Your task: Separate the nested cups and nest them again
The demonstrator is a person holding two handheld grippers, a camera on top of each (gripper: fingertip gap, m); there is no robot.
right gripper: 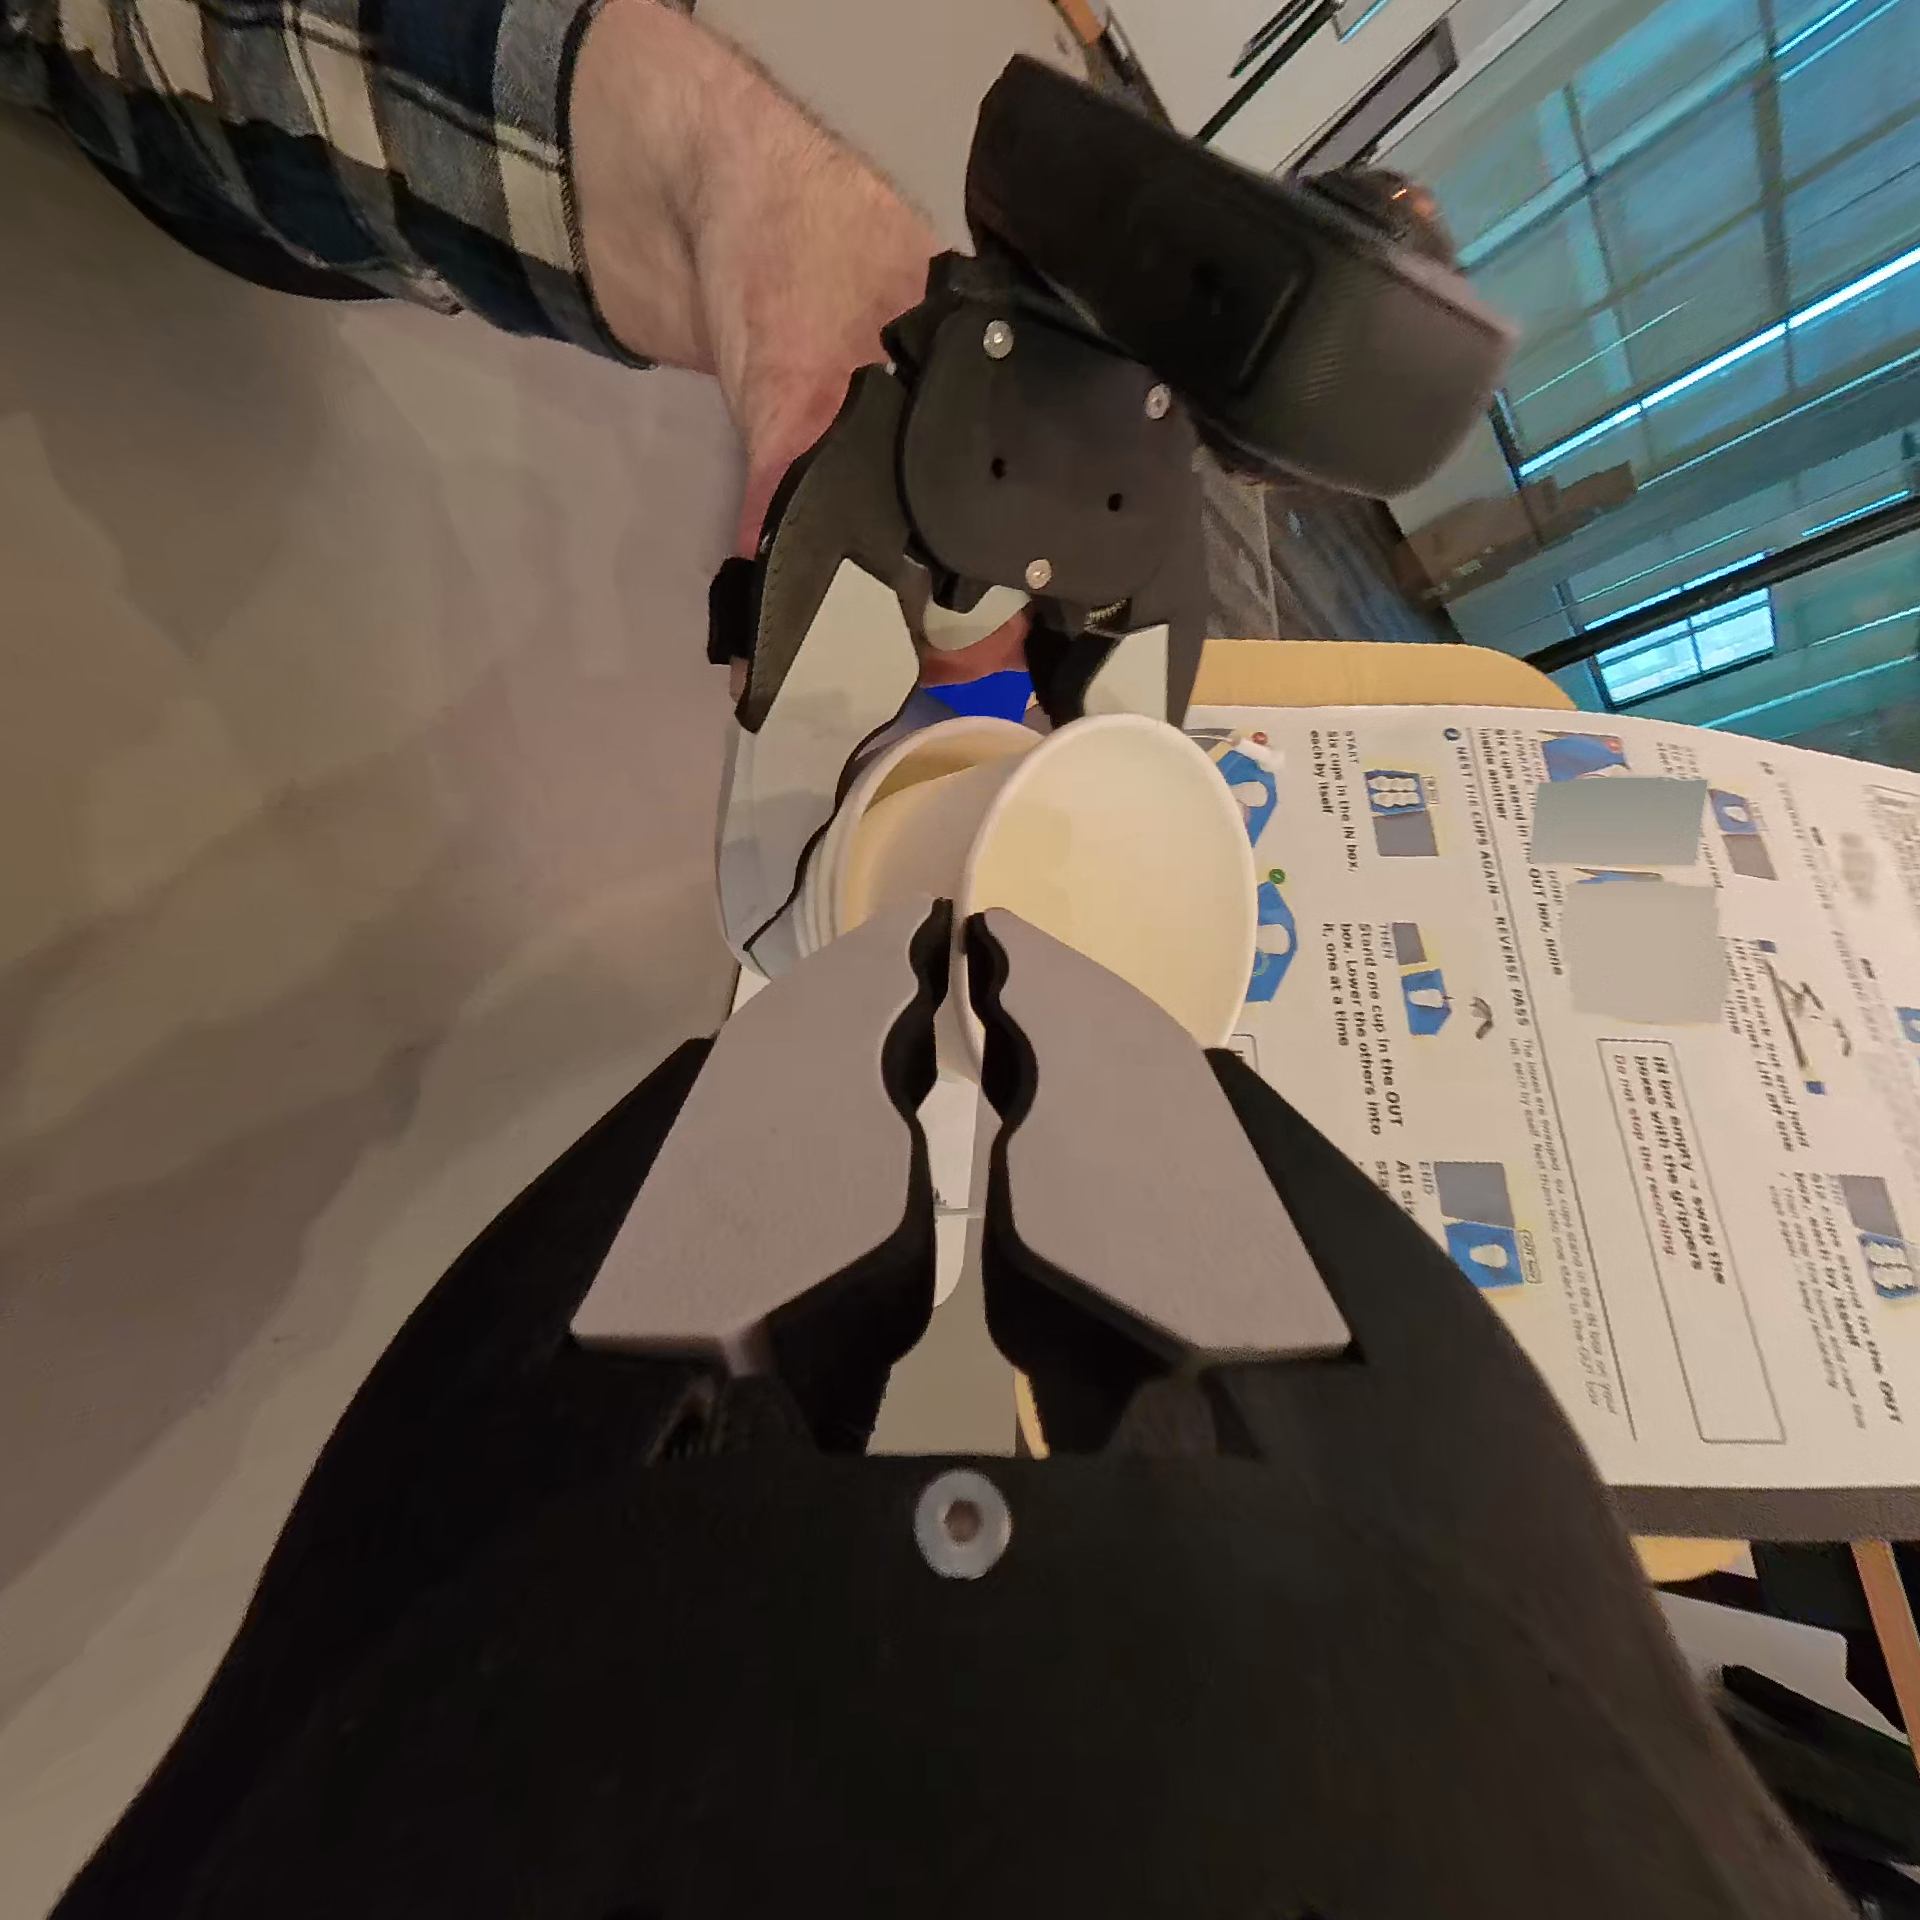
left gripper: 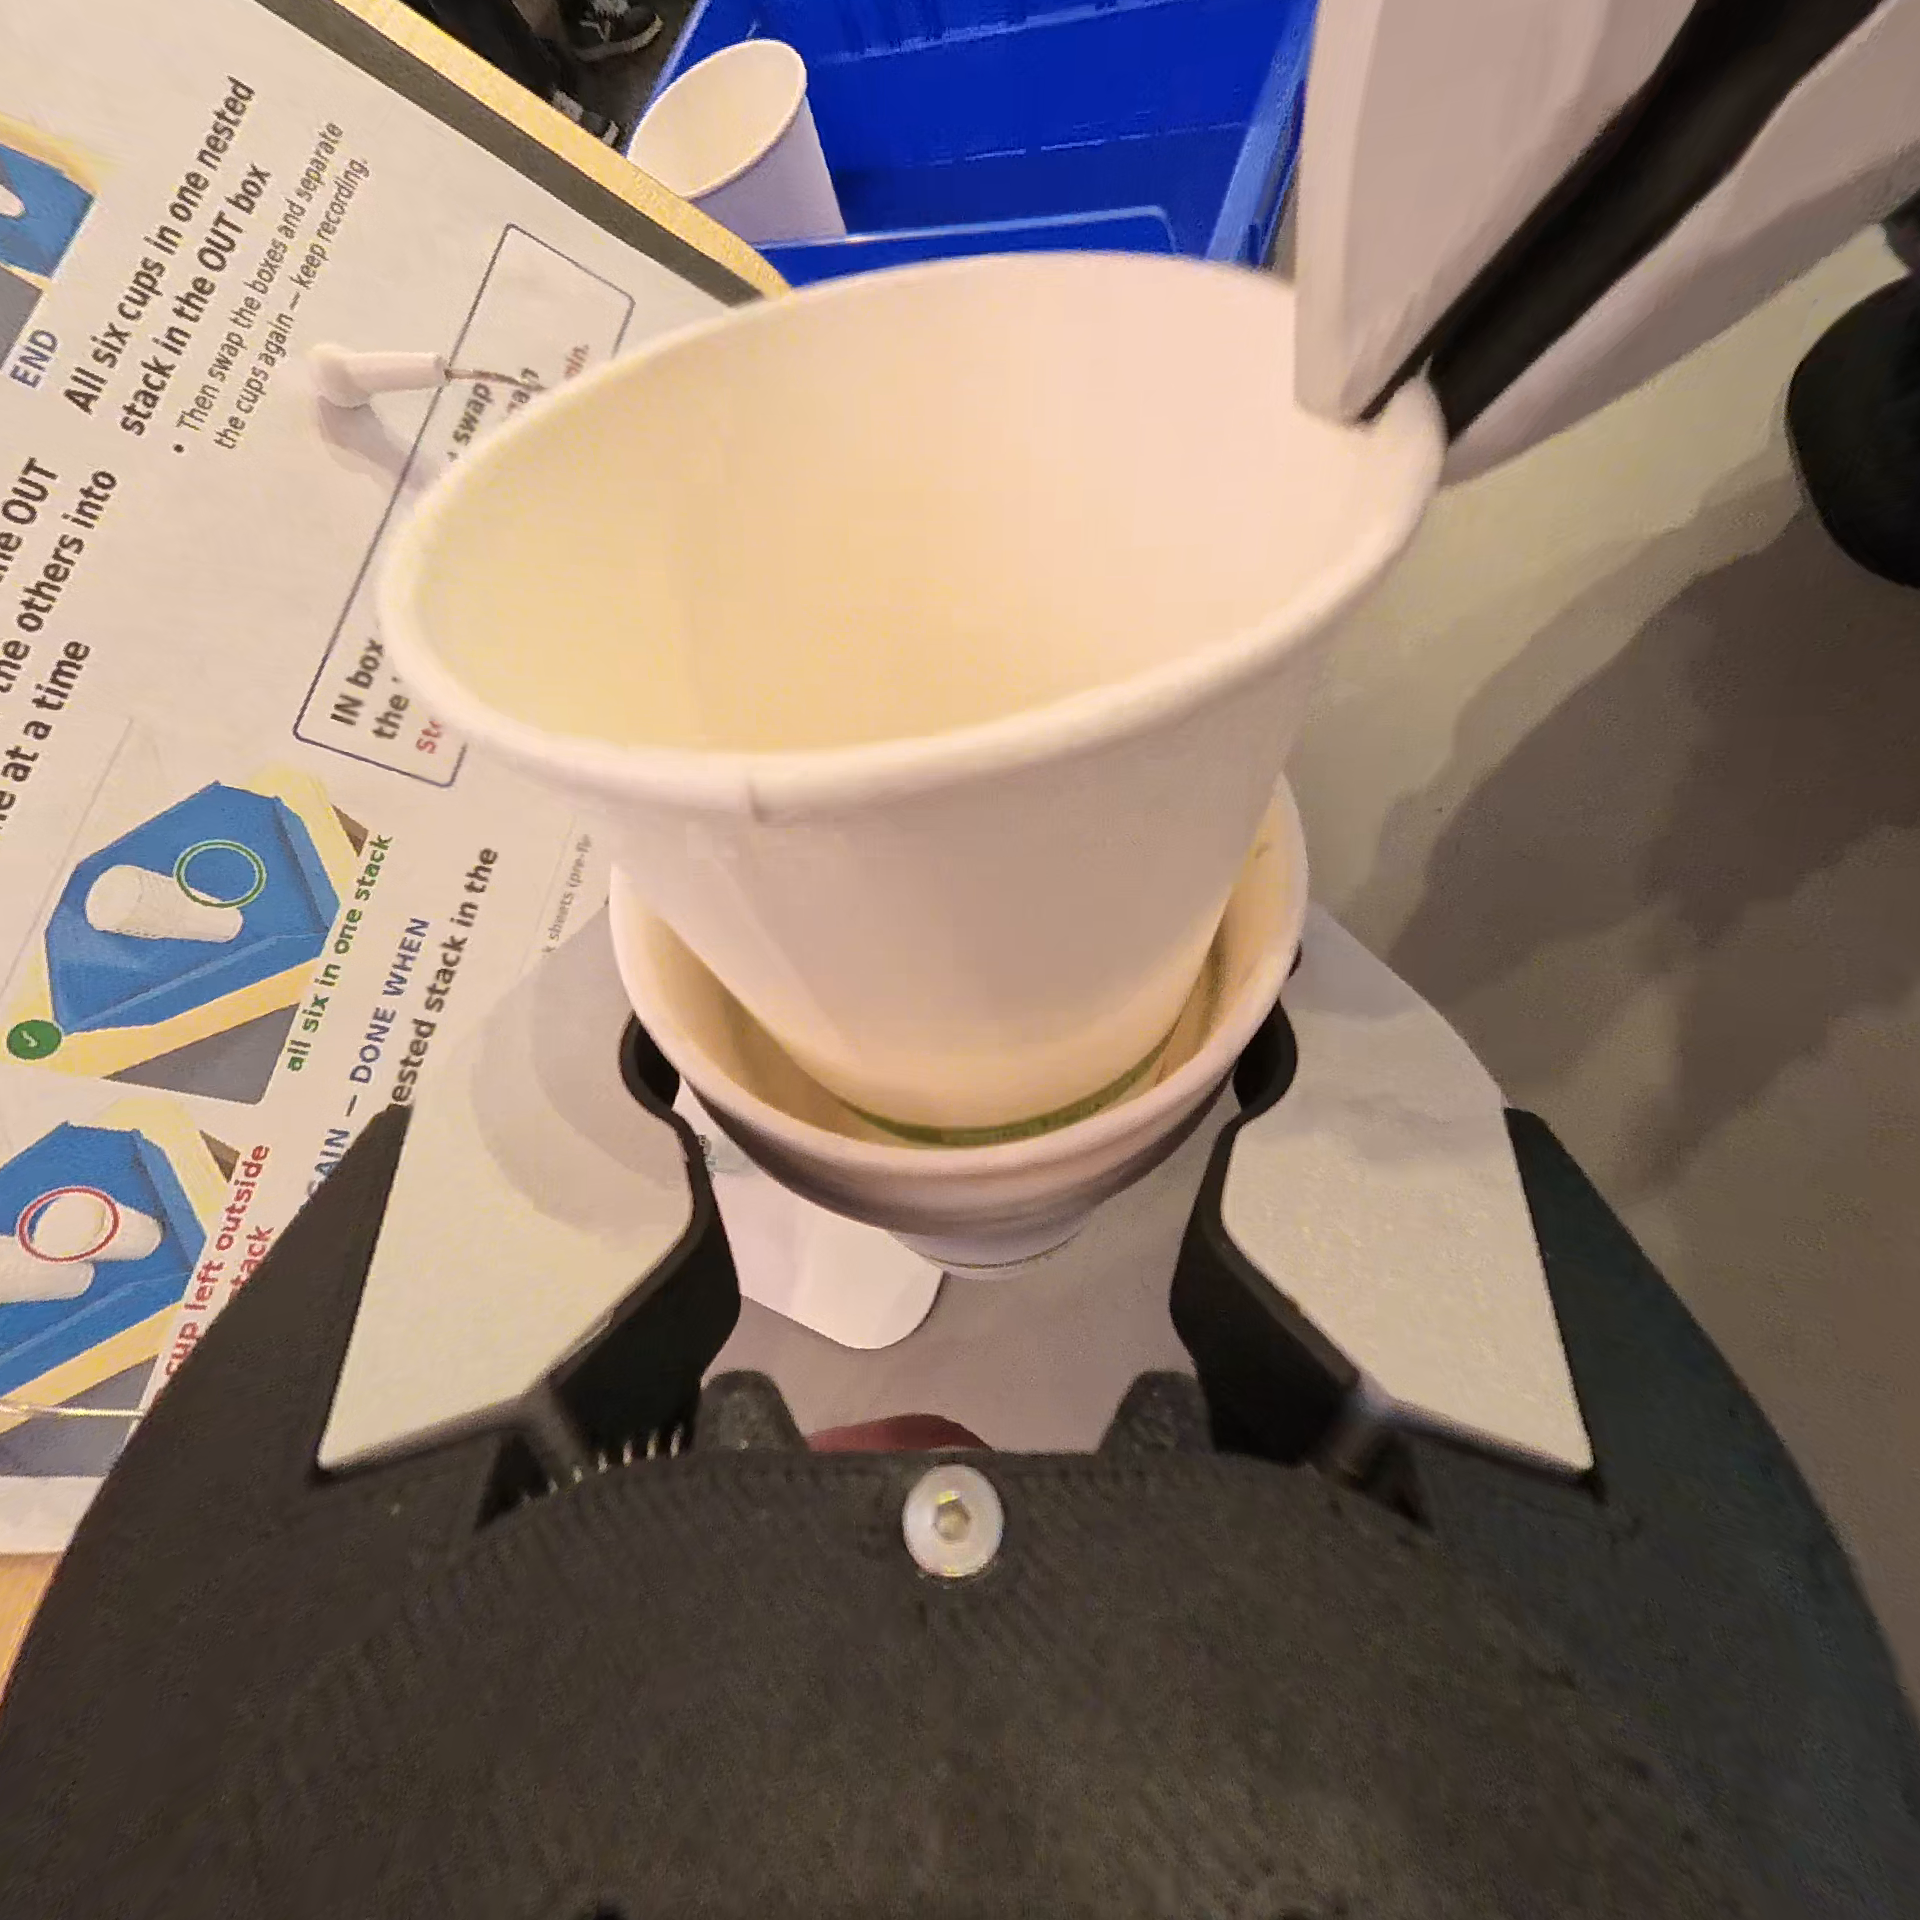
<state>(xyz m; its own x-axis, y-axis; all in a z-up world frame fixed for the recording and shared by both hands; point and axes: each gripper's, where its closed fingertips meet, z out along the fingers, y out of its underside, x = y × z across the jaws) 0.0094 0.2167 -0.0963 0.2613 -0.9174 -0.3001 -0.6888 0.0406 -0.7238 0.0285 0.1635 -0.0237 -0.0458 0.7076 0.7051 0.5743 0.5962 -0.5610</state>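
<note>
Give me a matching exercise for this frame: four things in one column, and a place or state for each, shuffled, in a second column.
Things:
1. Top cup
2. Stack of cups
3. Blue bin
4. Instruction sheet

Places or states:
A. lying flat on the table
B. pinched at the rim by the right gripper, partly pulled out
C. sitting between the left gripper's wide-spread fingers
D. behind the cups, with one more cup at its edge

Pairs: 1-B, 2-C, 3-D, 4-A
</note>
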